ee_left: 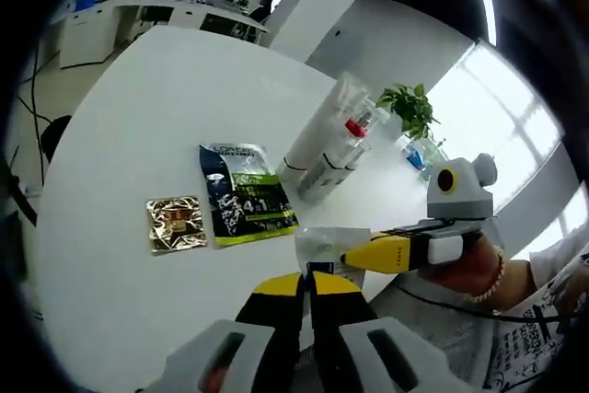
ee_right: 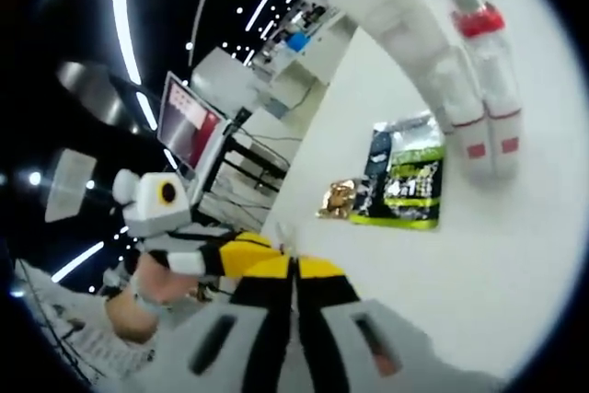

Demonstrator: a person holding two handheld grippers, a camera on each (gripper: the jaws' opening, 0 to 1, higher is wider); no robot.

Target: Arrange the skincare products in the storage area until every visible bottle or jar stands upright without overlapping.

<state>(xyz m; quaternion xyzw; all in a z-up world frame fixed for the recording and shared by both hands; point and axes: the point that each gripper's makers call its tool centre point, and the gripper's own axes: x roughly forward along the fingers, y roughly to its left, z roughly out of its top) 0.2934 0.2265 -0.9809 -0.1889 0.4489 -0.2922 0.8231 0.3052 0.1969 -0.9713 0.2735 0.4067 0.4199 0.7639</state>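
Note:
A small clear sachet (ee_left: 329,244) hangs above the white table (ee_left: 138,117), and both grippers meet at it. My left gripper (ee_left: 306,281) is shut, its yellow tips pinching the sachet's lower edge. My right gripper (ee_left: 354,258) reaches in from the right, shut on the sachet's side. In the right gripper view the sachet (ee_right: 286,235) is an edge-on sliver at my right gripper's (ee_right: 294,266) tips, with the left gripper (ee_right: 241,253) beside it. Lying flat are a white tube (ee_left: 317,131), clear red-capped bottles (ee_left: 350,144), a dark green pack (ee_left: 244,195) and a gold foil sachet (ee_left: 175,225).
A potted plant (ee_left: 409,108) and a blue item (ee_left: 414,156) stand at the table's far edge. A person's hand with a bracelet (ee_left: 479,273) holds the right gripper. Desks and a monitor (ee_right: 189,126) lie beyond the table. Bare tabletop spreads left of the gold sachet.

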